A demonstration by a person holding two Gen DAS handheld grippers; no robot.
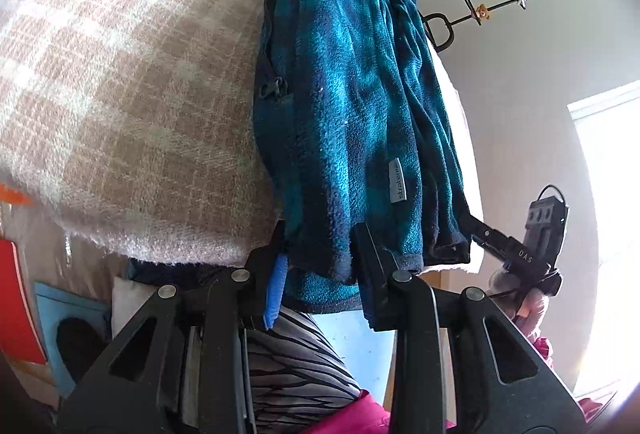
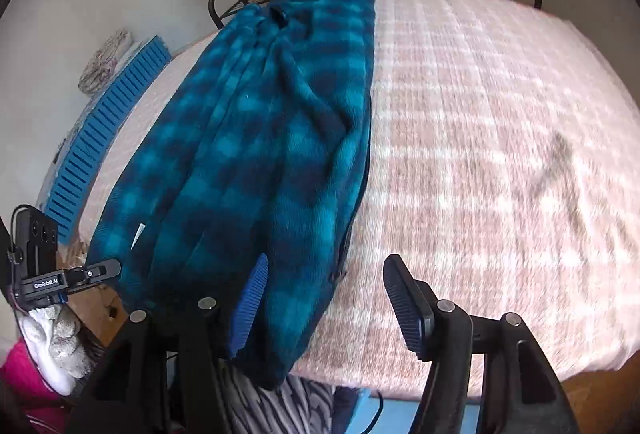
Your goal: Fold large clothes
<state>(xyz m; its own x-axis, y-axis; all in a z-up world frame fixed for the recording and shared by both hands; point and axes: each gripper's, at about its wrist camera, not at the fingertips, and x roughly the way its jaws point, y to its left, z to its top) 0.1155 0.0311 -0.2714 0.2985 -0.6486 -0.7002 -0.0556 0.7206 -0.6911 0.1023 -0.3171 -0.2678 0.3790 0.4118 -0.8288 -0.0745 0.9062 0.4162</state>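
While the teal-and-navy checked fleece jacket [image 2: 256, 137] stretches lengthwise ahead on the bed's pink plaid blanket [image 2: 480, 137], left hand-held gripper [image 1: 320, 274] straddles its near hem, right hand-held gripper [image 2: 328, 306] gapes empty beside it.

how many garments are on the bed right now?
1: the teal plaid fleece, folded lengthwise on the plaid blanket, its hem overhanging the near edge between the left tool's fingers. Others may lie outside both views.

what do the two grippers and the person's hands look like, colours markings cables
Both grippers are black, with blue ribbed finger pads and silver pivot pins. The left gripper reads "GenRobot.AI" with a thin cable, held in a white glove. The right gripper reads "DAS". A pink sleeve shows.
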